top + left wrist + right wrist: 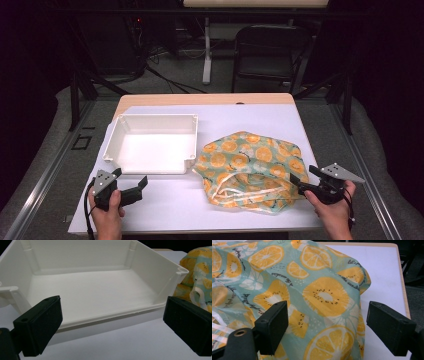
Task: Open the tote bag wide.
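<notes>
on the white table [165, 197] the cloth [250, 167] lies crumpled just beside the empty tray [150, 120]. we hold the right gripper [306, 186] at its edge, jaws wide, probably to take it; the left gripper [131, 186], also wide, waits near the tray.

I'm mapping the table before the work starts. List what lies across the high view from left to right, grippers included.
left gripper → white plastic tray → orange-slice print fabric bag → right gripper
</notes>
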The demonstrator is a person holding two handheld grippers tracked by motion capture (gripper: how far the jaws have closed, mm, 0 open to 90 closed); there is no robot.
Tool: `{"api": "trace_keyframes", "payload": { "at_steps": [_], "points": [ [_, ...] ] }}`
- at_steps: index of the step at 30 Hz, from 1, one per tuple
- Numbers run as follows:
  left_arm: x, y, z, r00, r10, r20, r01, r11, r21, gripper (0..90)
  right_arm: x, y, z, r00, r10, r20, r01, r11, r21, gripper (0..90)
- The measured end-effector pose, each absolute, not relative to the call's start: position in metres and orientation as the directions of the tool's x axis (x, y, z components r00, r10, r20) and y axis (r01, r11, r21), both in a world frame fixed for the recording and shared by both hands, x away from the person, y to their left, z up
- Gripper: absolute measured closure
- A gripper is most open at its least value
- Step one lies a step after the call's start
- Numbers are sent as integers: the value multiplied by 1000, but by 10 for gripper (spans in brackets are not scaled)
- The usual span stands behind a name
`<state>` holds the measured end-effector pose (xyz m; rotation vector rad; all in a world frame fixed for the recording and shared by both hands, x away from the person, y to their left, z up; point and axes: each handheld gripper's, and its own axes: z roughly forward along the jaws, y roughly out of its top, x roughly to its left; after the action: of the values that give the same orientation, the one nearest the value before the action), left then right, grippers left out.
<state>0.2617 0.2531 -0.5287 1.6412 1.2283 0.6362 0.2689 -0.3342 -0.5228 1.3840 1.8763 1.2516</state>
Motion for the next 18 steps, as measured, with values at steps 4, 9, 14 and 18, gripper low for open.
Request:
{"api": "trace_keyframes", "payload": {
  "at_steps": [4,9,14,18],
  "points": [
    [259,245,-524,347,934,-83,410,-72,909,63,269,-332,-522,-377,918,123,469,75,880,169],
    [256,230,-512,388,917,-92,375,-66,925,81,266,-322,-520,-400,910,111,444,86,892,169],
    [259,210,-507,434,898,-74,367,-101,925,87,265,-316,-519,-412,904,113,440,89,894,189],
    [262,187,-504,470,882,-35,361,-156,920,116,265,-309,-518,-435,895,99,432,112,895,239]
  ]
}}
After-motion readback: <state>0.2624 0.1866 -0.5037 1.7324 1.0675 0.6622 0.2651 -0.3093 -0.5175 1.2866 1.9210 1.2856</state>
